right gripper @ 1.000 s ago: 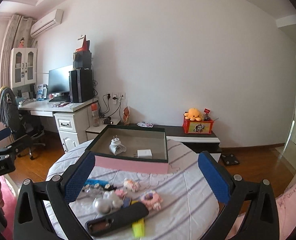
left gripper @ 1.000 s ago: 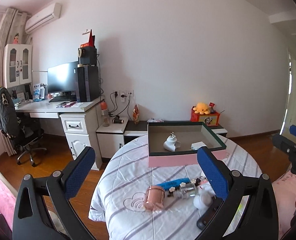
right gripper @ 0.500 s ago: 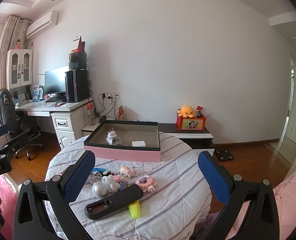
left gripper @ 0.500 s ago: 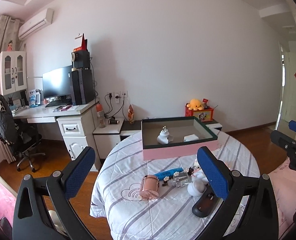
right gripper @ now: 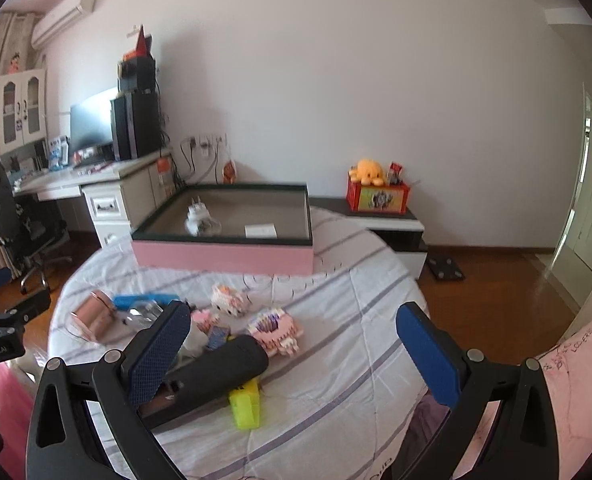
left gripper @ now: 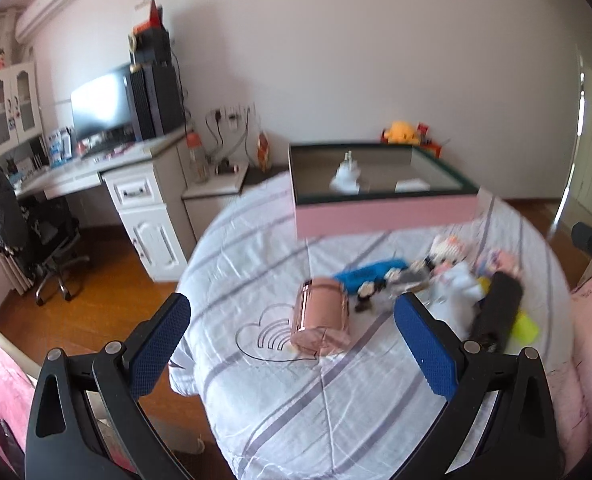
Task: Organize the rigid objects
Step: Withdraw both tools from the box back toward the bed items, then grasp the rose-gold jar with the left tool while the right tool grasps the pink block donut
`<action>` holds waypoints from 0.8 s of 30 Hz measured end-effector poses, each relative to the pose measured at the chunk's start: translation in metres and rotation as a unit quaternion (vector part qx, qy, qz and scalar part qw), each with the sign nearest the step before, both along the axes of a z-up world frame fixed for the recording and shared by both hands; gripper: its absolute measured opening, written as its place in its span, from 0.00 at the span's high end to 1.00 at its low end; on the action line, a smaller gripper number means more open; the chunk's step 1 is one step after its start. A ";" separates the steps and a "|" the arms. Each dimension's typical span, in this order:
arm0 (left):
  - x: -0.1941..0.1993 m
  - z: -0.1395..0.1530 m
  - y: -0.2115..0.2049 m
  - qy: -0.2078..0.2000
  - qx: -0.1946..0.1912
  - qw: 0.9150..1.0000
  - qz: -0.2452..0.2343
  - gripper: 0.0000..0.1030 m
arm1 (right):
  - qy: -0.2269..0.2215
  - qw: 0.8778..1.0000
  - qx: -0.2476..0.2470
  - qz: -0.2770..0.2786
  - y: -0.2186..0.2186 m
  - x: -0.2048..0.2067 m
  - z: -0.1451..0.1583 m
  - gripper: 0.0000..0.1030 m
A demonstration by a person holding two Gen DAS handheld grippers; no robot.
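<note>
On the striped round table (left gripper: 280,400), the pink cup (left gripper: 322,322) lies between the left gripper (left gripper: 292,332)'s wide-open, empty fingers (left gripper: 426,344).

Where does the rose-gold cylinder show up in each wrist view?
Left wrist: the rose-gold cylinder lies near the picture's centre, between the open left gripper's fingers.
Right wrist: it lies at the left, beside the blue item.
Shared landmark: the pink box behind it.
</note>
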State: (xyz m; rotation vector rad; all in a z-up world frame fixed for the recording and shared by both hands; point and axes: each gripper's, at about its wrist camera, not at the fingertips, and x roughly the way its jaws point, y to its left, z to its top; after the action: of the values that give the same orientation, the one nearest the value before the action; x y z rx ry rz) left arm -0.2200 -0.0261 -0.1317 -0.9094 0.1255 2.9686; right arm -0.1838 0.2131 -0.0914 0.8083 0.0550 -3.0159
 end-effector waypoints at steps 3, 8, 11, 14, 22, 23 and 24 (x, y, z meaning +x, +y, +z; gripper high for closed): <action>-0.017 -0.020 0.000 -0.025 0.001 1.000 0.000 0.00 | -0.025 1.000 0.001 -0.001 0.001 -0.018 -0.016 0.00; -0.038 -0.041 -0.004 -0.050 0.000 0.999 0.001 0.01 | -0.059 0.998 0.005 -0.008 0.008 -0.045 -0.039 0.00; -0.047 -0.049 -0.004 -0.063 0.007 0.998 -0.013 0.14 | -0.078 0.997 0.009 -0.011 0.010 -0.059 -0.049 0.00; -0.053 -0.054 -0.002 -0.072 0.008 0.997 -0.025 0.27 | -0.096 0.995 0.013 -0.007 0.011 -0.073 -0.059 0.00; -0.058 -0.064 0.003 -0.087 0.005 0.995 -0.054 0.54 | -0.134 0.991 0.013 0.021 0.001 -0.100 -0.073 0.00; -0.057 -0.064 0.002 -0.087 0.008 0.995 -0.054 0.54 | -0.141 0.990 0.010 0.026 0.000 -0.104 -0.075 0.00; -0.058 -0.064 0.002 -0.087 0.008 0.995 -0.054 0.54 | -0.151 0.988 0.004 0.032 -0.001 -0.109 -0.077 0.00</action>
State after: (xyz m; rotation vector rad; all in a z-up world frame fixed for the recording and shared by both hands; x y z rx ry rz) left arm -0.2779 -0.0246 -0.1953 -1.1148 0.1398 2.7729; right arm -0.2924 0.2124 -0.1683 1.2261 0.0858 -2.7997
